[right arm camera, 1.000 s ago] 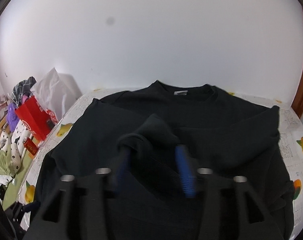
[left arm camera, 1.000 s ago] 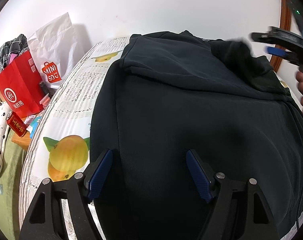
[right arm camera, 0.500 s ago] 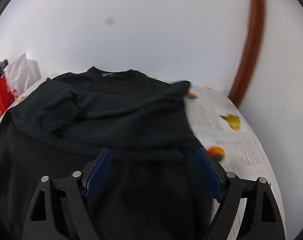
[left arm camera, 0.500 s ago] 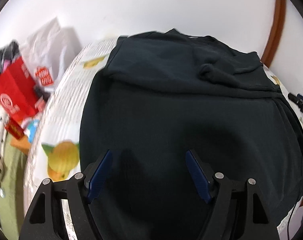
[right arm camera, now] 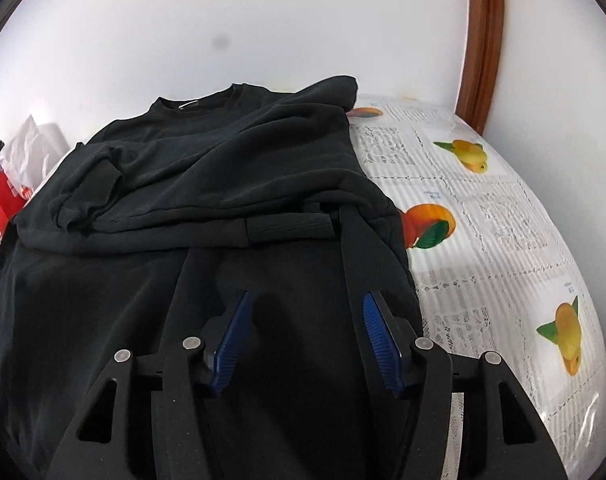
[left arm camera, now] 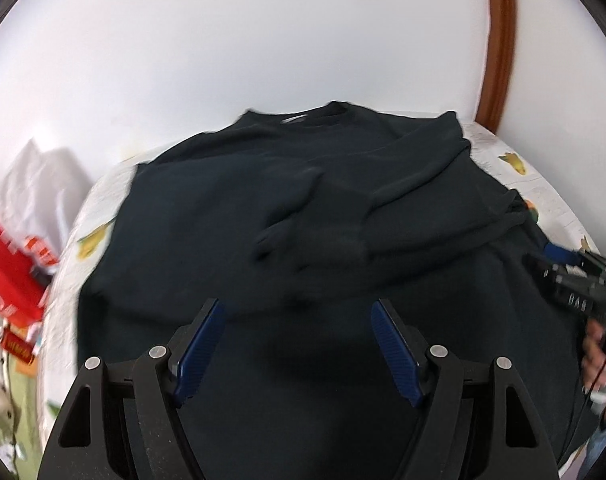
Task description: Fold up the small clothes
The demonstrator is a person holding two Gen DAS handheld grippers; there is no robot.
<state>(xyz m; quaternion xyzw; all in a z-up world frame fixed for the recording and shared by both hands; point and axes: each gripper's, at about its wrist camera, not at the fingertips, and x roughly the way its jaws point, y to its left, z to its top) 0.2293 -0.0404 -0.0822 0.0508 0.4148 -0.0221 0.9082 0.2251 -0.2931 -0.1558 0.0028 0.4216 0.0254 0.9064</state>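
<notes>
1. A black sweatshirt (right arm camera: pixel 207 208) lay spread on a table covered with a fruit-printed cloth (right arm camera: pixel 483 208), its collar at the far end by the white wall (right arm camera: pixel 263 20) and its hem toward the person holding the tools.
2. Both sleeves lay folded in across the chest, so the garment's long axis ran straight away from the two grippers, from hem to collar.
3. The right gripper (right arm camera: pixel 303 312) hovered low over the lower right part of the body, close to the garment's right edge. Its jaws had just been closing in but stood apart; cloth lay beneath them and nothing was pinched between the pads.
4. The left gripper (left arm camera: pixel 297 316) hung over the lower middle of the sweatshirt, jaws wide apart and empty.
5. In the left camera's view the right gripper (left arm camera: pixel 563 268) showed at the far right, over the garment's right edge.
6. As I judged it, the right hand was the nearer to an edge it could take; the left would have to move out to its own side before the hem could be lifted toward the collar.
7. A red bag (left arm camera: pixel 7 264) sat off the table's left side, well clear.
</notes>
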